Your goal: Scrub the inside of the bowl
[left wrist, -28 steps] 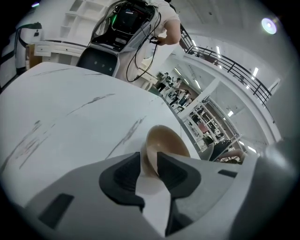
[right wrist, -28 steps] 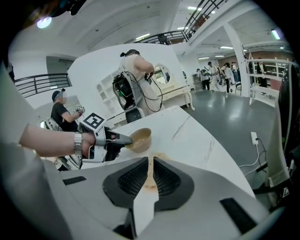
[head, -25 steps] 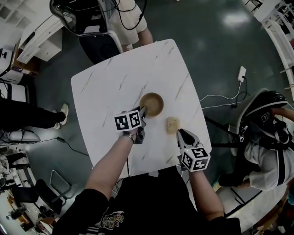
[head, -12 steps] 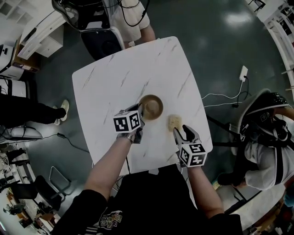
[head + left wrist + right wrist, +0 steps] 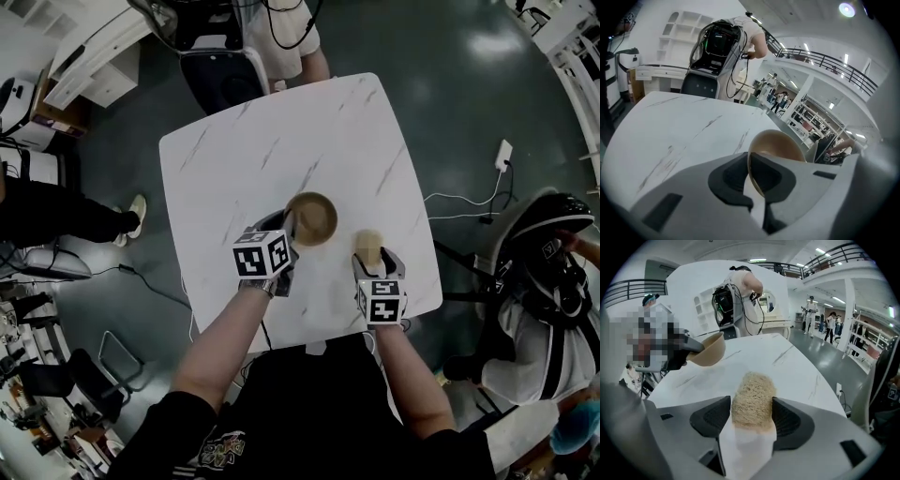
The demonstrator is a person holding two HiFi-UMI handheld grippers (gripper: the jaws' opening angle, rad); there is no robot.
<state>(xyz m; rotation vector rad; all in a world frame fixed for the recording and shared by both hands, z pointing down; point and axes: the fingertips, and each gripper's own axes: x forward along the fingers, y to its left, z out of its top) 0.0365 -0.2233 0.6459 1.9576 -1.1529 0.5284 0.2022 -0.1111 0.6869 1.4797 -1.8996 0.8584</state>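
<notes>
Tan bowl [image 5: 311, 217], mid-table [image 5: 281, 131]: the left gripper [image 5: 288, 229] has just closed on its near rim. Right of it, the right gripper [image 5: 370, 260] has just spread wide around the scrubber [image 5: 368, 243], ready to grip.

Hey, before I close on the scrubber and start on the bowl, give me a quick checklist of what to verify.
1. Left gripper holding the bowl: ok. It has just closed on the rim, one pad inside and one outside.
2. Scrubber lined up in the right gripper: ok, it sits centred between the pads.
3. Right gripper gripping the scrubber: not ok. Its jaws have just been opening and stand wide.
4. Inside of the bowl free: ok, the head view shows nothing in it.
5. Path from scrubber to bowl: ok, only bare table lies between them.
</notes>
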